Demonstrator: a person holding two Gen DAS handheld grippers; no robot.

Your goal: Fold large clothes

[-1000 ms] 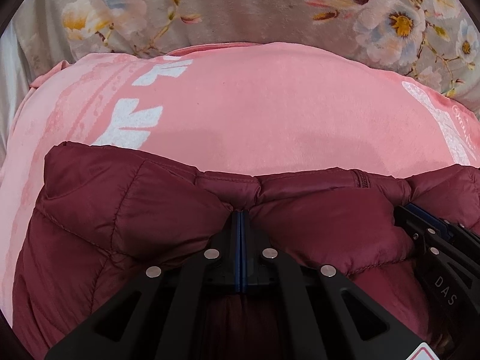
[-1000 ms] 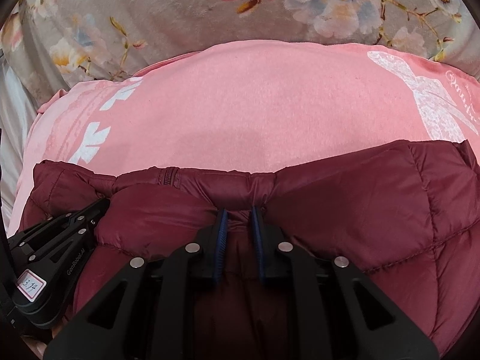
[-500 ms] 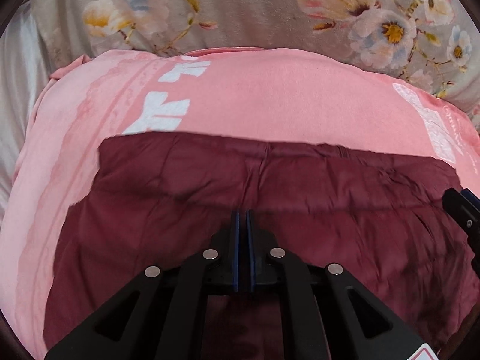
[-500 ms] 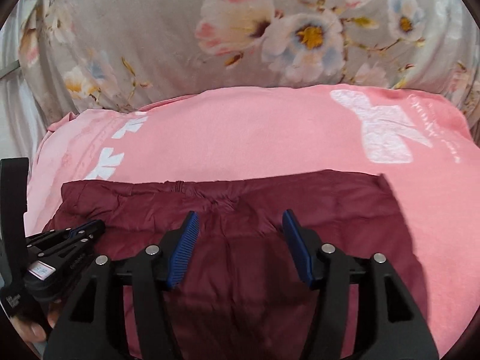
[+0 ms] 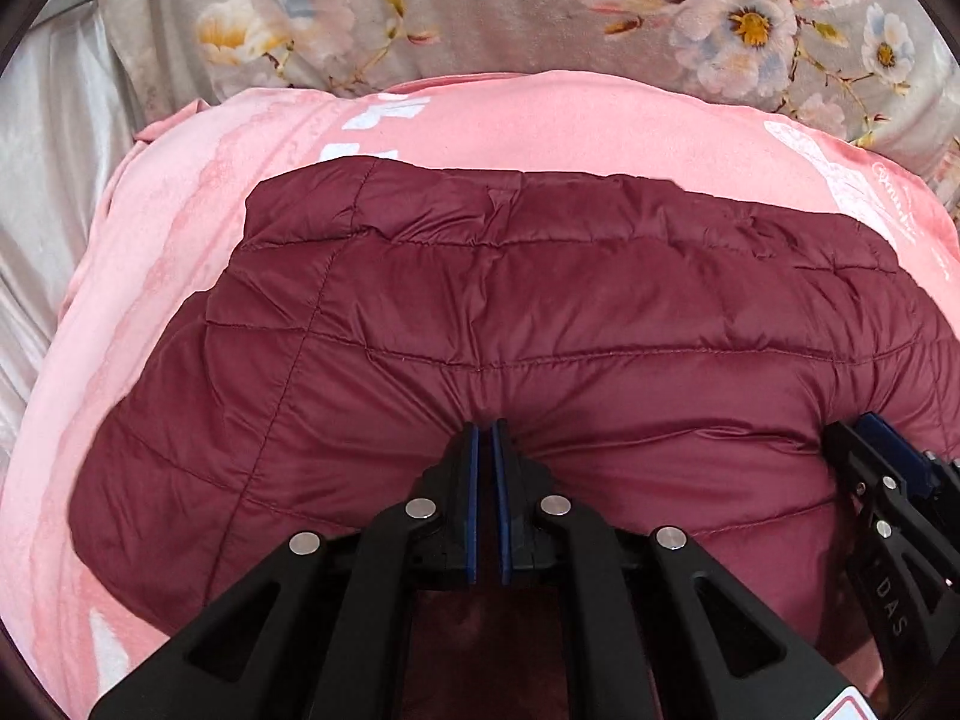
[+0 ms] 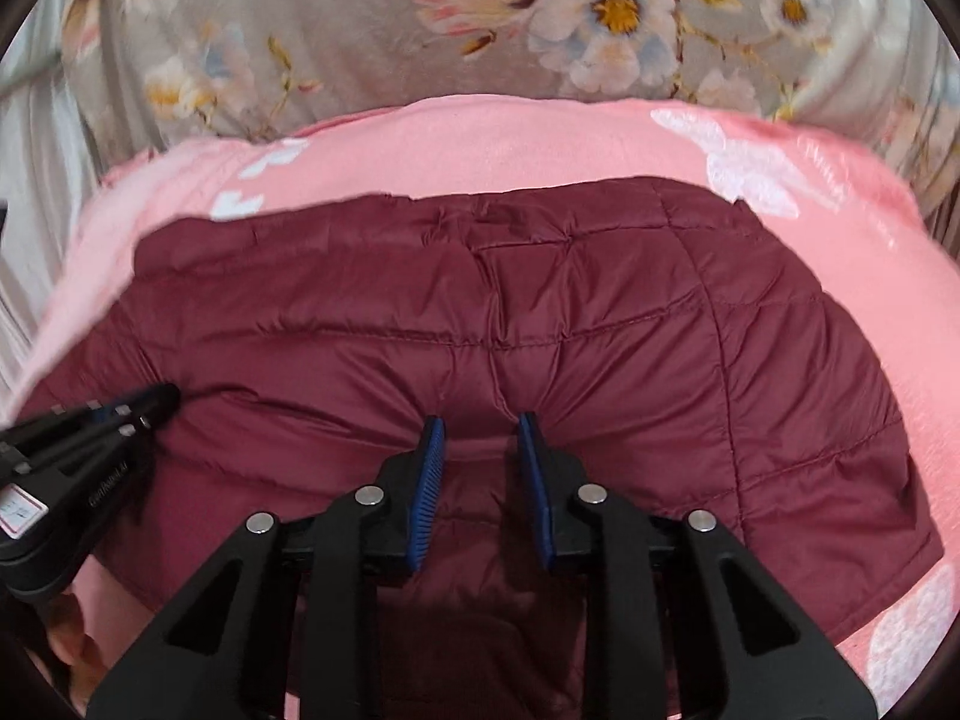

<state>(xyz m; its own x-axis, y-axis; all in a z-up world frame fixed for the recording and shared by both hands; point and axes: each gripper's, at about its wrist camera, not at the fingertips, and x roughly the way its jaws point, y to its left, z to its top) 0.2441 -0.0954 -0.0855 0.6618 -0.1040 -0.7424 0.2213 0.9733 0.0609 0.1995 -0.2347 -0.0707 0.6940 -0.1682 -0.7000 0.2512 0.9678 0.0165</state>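
Observation:
A maroon quilted puffer jacket lies folded on a pink blanket; it also shows in the right wrist view. My left gripper is shut, its blue pads pinching the jacket's near fold. My right gripper has its jaws parted a little around the near fold, with fabric bulging between the pads. The right gripper shows at the right edge of the left wrist view; the left gripper shows at the left of the right wrist view.
The pink blanket with white prints lies on a grey floral bedspread. Pale shiny fabric hangs at the left. A hand shows at the lower left of the right wrist view.
The jacket's fold went from bunched near the grippers to laid flat and spread forward. The right gripper opened wide, then narrowed. Both grippers are back at the near fold.

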